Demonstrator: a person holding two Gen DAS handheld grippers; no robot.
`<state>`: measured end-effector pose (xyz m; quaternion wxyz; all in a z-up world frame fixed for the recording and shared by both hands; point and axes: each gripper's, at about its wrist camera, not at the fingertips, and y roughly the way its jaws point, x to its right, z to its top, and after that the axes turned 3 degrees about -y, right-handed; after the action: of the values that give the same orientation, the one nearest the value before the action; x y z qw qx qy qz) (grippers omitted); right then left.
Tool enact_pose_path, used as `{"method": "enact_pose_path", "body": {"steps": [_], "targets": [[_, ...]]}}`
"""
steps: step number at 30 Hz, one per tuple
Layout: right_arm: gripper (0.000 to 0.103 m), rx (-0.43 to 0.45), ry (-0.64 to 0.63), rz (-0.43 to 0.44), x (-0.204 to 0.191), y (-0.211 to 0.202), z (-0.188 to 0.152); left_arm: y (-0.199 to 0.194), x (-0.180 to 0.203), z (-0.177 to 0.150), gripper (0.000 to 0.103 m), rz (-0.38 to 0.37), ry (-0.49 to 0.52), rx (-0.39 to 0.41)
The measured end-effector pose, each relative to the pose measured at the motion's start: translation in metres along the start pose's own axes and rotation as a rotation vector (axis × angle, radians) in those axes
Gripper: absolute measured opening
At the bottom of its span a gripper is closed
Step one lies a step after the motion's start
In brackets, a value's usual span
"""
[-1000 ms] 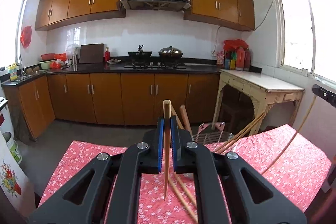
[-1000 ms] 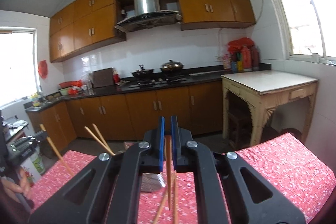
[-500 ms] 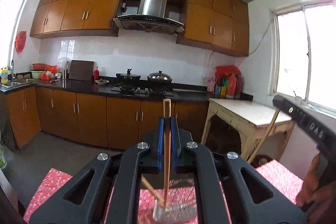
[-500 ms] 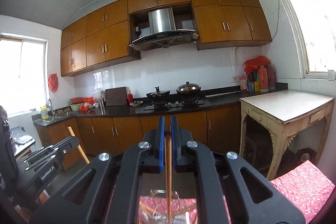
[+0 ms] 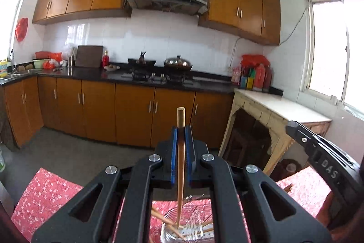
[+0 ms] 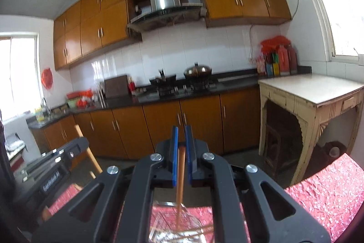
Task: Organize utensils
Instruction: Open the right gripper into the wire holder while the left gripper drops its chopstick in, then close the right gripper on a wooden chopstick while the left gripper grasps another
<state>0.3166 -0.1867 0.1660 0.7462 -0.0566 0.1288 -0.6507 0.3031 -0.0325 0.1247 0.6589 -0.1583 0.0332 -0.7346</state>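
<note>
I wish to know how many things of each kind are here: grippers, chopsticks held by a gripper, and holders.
Grippers: 2 (left gripper, right gripper)
Held chopsticks: 2 (left chopstick, right chopstick)
Metal holder: 1
Total: 5
Loose chopsticks inside the holder are too hidden to count.

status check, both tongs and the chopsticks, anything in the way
Left tongs shut on a wooden chopstick, tip down in the round metal mesh utensil holder. Right tongs shut on a second wooden chopstick, over the same holder. Nothing blocking.
</note>
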Motion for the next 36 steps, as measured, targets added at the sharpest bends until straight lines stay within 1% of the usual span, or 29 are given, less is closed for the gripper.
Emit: {"method": "enact_pose_path", "body": {"steps": [1,2,3,4,5,6,7,9,10,11,12,13,15,17,19,21,23,24,25,27,29,31,36], "targets": [[0.032,-0.004,0.009,0.000,0.003,-0.003,-0.004,-0.001,-0.002,-0.001,0.007,-0.003,-0.002,-0.005],[0.044,0.001,0.023,-0.009,0.008,-0.007,-0.006,-0.003,-0.004,-0.002,0.007,0.004,0.000,-0.011],[0.061,0.010,0.036,-0.026,0.013,-0.012,-0.007,-0.006,-0.007,-0.003,0.011,0.002,0.002,-0.014],[0.067,0.021,0.052,-0.044,0.020,-0.020,-0.009,-0.009,-0.009,-0.003,0.017,0.003,0.004,-0.017],[0.068,0.029,0.066,-0.051,0.027,-0.027,-0.010,-0.013,-0.012,-0.004,0.040,0.010,0.004,-0.017],[0.070,0.032,0.083,-0.056,0.035,-0.035,-0.011,-0.021,-0.017,-0.005,0.065,0.016,0.000,-0.008],[0.072,0.034,0.095,-0.075,0.043,-0.044,-0.013,-0.026,-0.019,-0.005,0.070,0.017,-0.002,0.000],[0.074,0.038,0.095,-0.113,0.058,-0.061,-0.019,-0.042,-0.028,-0.007,0.073,0.025,0.008,0.006],[0.075,0.030,0.089,-0.126,0.063,-0.066,-0.022,-0.048,-0.032,-0.009,0.074,0.028,0.012,0.002],[0.076,0.015,0.080,-0.144,0.071,-0.074,-0.029,-0.057,-0.037,-0.012,0.077,0.040,0.015,-0.002],[0.083,-0.002,0.071,-0.167,0.078,-0.080,-0.036,-0.063,-0.043,-0.015,0.084,0.049,0.013,-0.010],[0.086,-0.016,0.065,-0.187,0.085,-0.085,-0.042,-0.071,-0.050,-0.021,0.087,0.053,0.008,-0.017],[0.086,-0.065,0.057,-0.218,0.101,-0.093,-0.065,-0.089,-0.066,-0.038,0.093,0.077,0.002,-0.039],[0.087,-0.112,0.058,-0.253,0.112,-0.094,-0.086,-0.099,-0.077,-0.054,0.096,0.097,0.013,-0.062],[0.087,-0.181,0.052,-0.287,0.123,-0.092,-0.118,-0.105,-0.088,-0.084,0.098,0.131,0.035,-0.118],[0.087,-0.267,0.063,-0.291,0.130,-0.087,-0.154,-0.103,-0.097,-0.117,0.098,0.153,0.045,-0.206],[0.082,-0.339,0.085,-0.258,0.130,-0.083,-0.185,-0.099,-0.103,-0.145,0.098,0.159,0.035,-0.286],[0.077,-0.381,0.092,-0.232,0.127,-0.079,-0.201,-0.097,-0.105,-0.154,0.098,0.157,0.031,-0.317],[0.072,-0.407,0.094,-0.214,0.124,-0.078,-0.211,-0.094,-0.106,-0.170,0.098,0.154,0.021,-0.361],[0.069,-0.465,0.076,-0.167,0.110,-0.074,-0.234,-0.093,-0.107,-0.188,0.098,0.160,0.007,-0.402],[0.066,-0.499,0.050,-0.133,0.096,-0.072,-0.248,-0.092,-0.105,-0.197,0.098,0.159,0.001,-0.428],[0.064,-0.514,0.034,-0.111,0.086,-0.069,-0.257,-0.093,-0.100,-0.204,0.098,0.157,0.007,-0.437],[0.056,-0.569,0.010,-0.079,0.073,-0.061,-0.272,-0.088,-0.083,-0.216,0.098,0.152,0.063,-0.485]]}}
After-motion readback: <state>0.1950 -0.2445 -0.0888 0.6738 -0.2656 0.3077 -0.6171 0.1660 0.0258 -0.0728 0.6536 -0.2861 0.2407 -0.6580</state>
